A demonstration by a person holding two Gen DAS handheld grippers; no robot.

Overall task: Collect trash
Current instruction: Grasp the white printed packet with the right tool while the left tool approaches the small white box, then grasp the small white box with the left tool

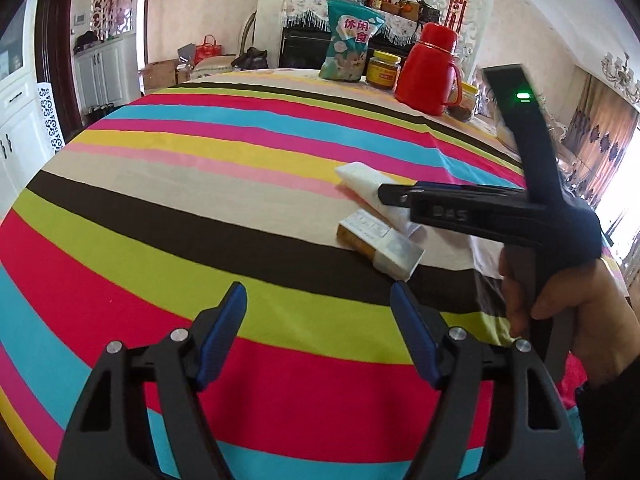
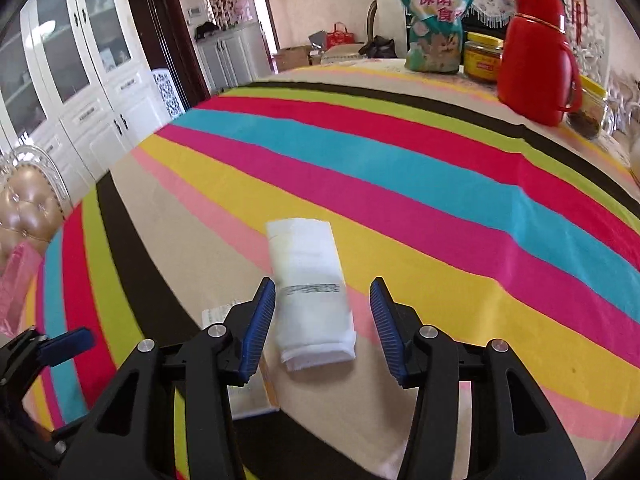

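A white folded paper packet (image 2: 310, 288) lies flat on the striped tablecloth (image 2: 440, 208). My right gripper (image 2: 322, 316) stands open around its near half; the left pad is at its edge and a gap shows on the right. A small yellow-and-white box (image 2: 250, 398) lies partly under that gripper's left finger. In the left wrist view the packet (image 1: 360, 178) and the box (image 1: 380, 240) lie right of centre, with the right gripper (image 1: 396, 198), held by a hand, over the packet. My left gripper (image 1: 318, 320) hovers open above the cloth, nothing between its pads.
At the table's far side stand a teal snack bag (image 1: 352, 46), a yellow-lidded jar (image 1: 384, 70), a red thermos (image 1: 430, 68) and another jar (image 1: 466, 100). A padded chair (image 2: 28, 208) and a pink bag (image 2: 16, 280) are past the table's left edge.
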